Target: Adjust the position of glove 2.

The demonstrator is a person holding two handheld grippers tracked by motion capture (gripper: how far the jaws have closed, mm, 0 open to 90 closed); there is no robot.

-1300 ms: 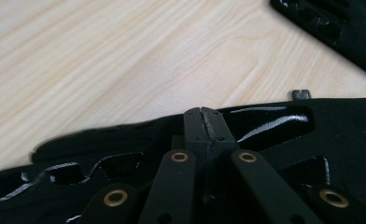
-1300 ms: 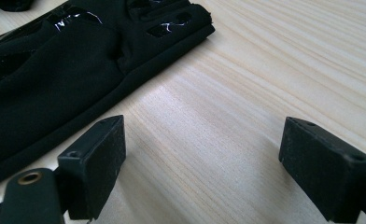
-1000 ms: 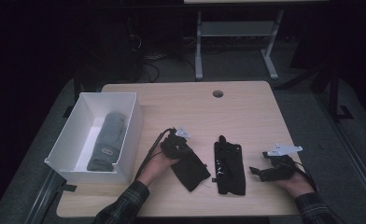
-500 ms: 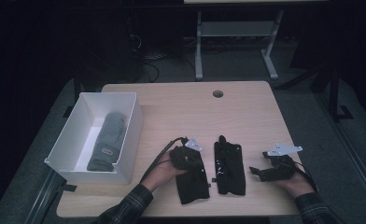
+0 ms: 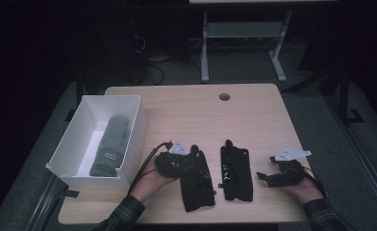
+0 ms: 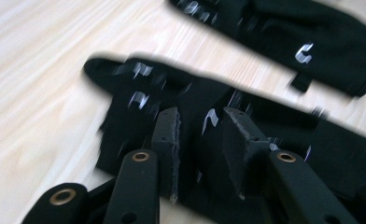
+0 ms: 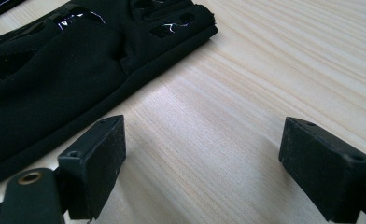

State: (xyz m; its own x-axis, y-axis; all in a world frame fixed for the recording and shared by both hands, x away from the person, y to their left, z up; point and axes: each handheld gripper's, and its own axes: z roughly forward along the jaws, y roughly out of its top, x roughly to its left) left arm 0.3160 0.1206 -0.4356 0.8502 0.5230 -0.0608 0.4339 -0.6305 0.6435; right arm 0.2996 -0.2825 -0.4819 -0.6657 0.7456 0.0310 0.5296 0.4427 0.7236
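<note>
Dim room, dark floor, a metal stand (image 5: 244, 38) and loose cables (image 5: 153, 60) behind a pale wooden table (image 5: 196, 110).

Item: left gripper (image 5: 189, 163) (image 6: 200, 140), held low at the near edge of the table. Its jaws have just been opening and now stand a little apart, over the near glove (image 5: 196, 180) (image 6: 172, 107); the cloth lies under and between them, and I cannot see the pads pressing it.

Item: near glove, black with shiny marks, flat on the table directly ahead of the left gripper, fingers pointing away from the person.

Item: second glove (image 5: 236, 171) (image 6: 307, 37) (image 7: 64, 65), same make, flat just beyond the first as the left gripper looks, the two close but apart. It lies between the two grippers.

Item: right gripper (image 5: 266, 177) (image 7: 202, 163), resting near the table's right edge, jaws wide apart with bare wood between them, nothing held. The second glove's edge lies just ahead and off to one side of its jaws, not touching them.

Item: white box (image 5: 129, 139), open-topped, well off to the outer side of the left gripper, with a grey rolled cloth (image 5: 110, 144) lying in it.

Item: round cable hole (image 5: 224, 96) in the tabletop, far ahead of both grippers.

Nothing stands between either gripper and the gloves.

View notes: the high view gives the box, the hole and both plaid sleeves (image 5: 124, 214); the left gripper view, blurred, gives the worn foam of the pads (image 6: 169, 135) and a small white logo (image 6: 304, 52) on the second glove; the right gripper view gives the wood grain sharply.
</note>
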